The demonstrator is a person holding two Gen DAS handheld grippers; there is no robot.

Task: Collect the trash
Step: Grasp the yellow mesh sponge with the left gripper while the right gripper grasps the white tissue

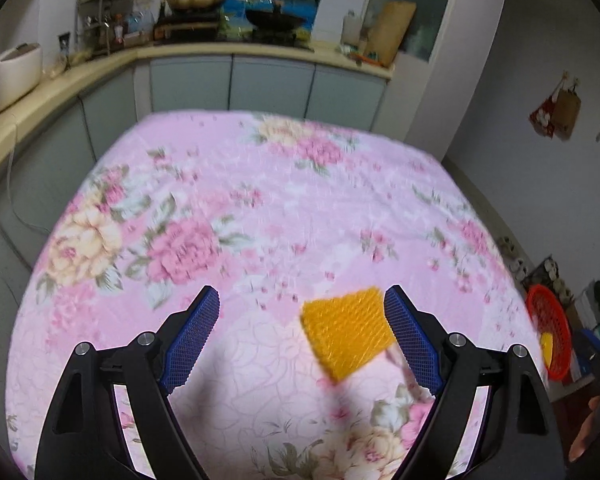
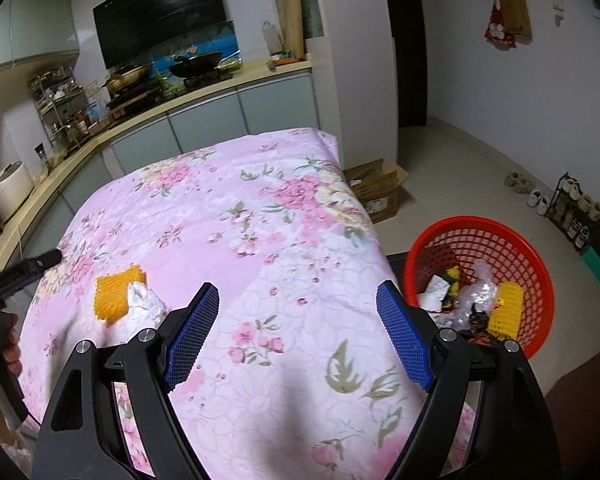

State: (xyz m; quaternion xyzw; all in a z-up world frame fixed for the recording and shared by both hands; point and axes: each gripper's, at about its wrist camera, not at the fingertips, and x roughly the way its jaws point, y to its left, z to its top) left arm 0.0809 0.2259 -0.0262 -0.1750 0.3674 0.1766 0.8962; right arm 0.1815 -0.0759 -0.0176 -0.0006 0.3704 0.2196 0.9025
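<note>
An orange foam net piece [image 1: 346, 334] lies on the pink floral tablecloth [image 1: 260, 200], close to the right finger of my open left gripper [image 1: 302, 320], between its jaws. In the right wrist view the same orange piece [image 2: 116, 294] lies at the left next to a crumpled white paper [image 2: 146, 304]. My right gripper [image 2: 298, 322] is open and empty above the cloth [image 2: 260, 220]. A red basket [image 2: 500, 248] stands on the floor right of the table, holding several trash pieces, among them white paper [image 2: 436, 290] and a yellow net [image 2: 506, 312].
A kitchen counter [image 1: 100, 68] with pans and a rice cooker [image 1: 12, 72] runs behind and left of the table. A cardboard box [image 2: 380, 188] and shoes [image 2: 536, 196] sit on the floor. The red basket [image 1: 550, 332] also shows at the right edge of the left wrist view.
</note>
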